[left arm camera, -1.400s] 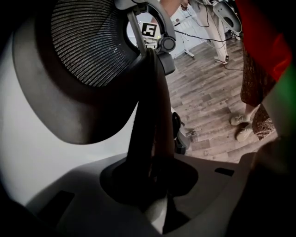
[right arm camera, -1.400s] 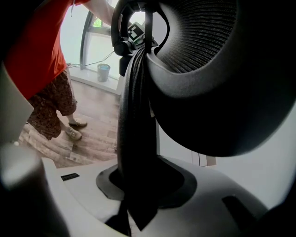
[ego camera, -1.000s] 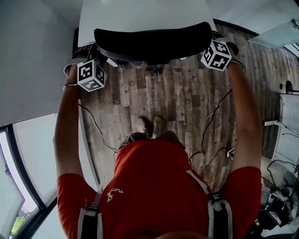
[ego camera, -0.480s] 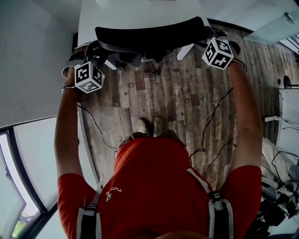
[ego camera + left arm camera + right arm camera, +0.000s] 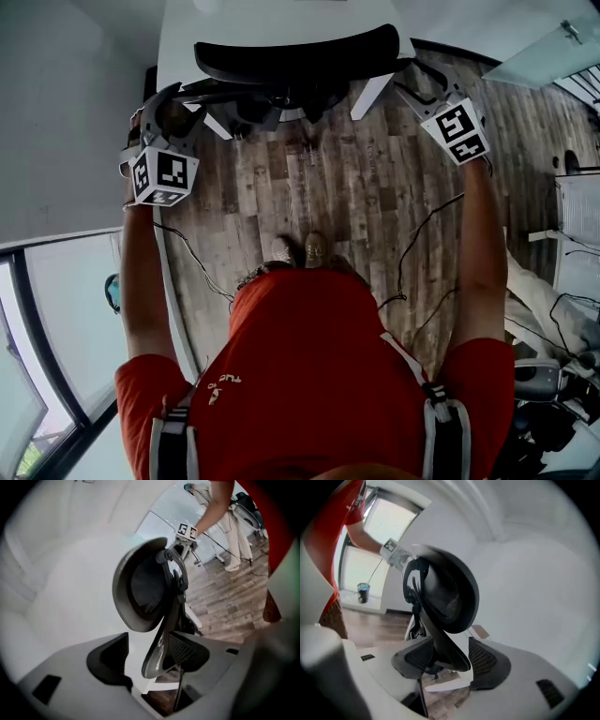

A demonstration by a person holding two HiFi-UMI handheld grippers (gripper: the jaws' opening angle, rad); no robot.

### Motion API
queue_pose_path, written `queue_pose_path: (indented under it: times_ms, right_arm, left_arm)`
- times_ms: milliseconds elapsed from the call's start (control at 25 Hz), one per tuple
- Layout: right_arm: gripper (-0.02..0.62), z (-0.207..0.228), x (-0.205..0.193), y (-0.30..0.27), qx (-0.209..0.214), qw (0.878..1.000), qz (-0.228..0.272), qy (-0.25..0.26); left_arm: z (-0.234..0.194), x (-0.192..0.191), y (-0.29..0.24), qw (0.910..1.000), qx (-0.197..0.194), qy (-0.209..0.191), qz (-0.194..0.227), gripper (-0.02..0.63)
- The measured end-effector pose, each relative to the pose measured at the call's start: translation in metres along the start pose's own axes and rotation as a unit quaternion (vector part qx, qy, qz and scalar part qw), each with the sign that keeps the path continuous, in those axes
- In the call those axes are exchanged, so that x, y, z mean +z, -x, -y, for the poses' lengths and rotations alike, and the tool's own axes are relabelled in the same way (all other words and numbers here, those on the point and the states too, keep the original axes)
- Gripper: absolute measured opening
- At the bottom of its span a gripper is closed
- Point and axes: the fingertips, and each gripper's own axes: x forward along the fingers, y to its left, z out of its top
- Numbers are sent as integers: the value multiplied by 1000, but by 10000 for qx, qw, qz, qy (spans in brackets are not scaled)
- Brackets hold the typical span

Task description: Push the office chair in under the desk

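Note:
The black office chair (image 5: 295,58) stands with its seat in under the white desk (image 5: 225,28); only its curved backrest and frame show. My left gripper (image 5: 173,101) is off the chair's left side, apart from it. My right gripper (image 5: 429,91) is off the right side, also apart. Both pairs of jaws have just been opening and stand open. In the left gripper view the backrest (image 5: 143,590) shows side-on beyond my left gripper (image 5: 150,660). The right gripper view shows the backrest (image 5: 447,595) beyond my right gripper (image 5: 450,660). No pad presses on the chair.
Wood-plank floor with black cables (image 5: 420,246) trailing right of the person's feet (image 5: 305,251). A grey wall and a glass panel (image 5: 66,309) close the left side. Equipment and white furniture (image 5: 574,230) crowd the right. A white desk leg (image 5: 370,94) stands beside the chair.
Both grippers have drawn back from the chair's sides, out and down in the head view, and rolled. The chair sits a little farther up the frame, under the desk.

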Motion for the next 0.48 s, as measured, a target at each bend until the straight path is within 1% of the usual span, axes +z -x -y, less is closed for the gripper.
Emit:
queue_pose_path:
  times_ms: [80,120,200,320,440,480]
  right_arm:
    - [233,-4,12,14,-278,9984,370,-335]
    - [233,-8,19,22,-434,9964,558,-464]
    - [233,-16,37,39,-741,9896,981,-744]
    - [231,-36,67,63,-1066,9734,1632,-1203]
    - [205,-63,95,78,-1173,9581,2141,-1495]
    - [194,-72,104,82,-1162,9534,2296,-1573]
  left_arm:
    - [-1,15,14,9981,190,477,339,267]
    - [-2,24,22,9956,268,728,532,267]
    - [-2,47,40,9863,377,1263,988,266]
    - [5,75,65,9639,386,2124,1558,265]
    - [19,97,82,9399,236,2736,2030,256]
    - [23,103,86,9304,193,2926,2200,249]
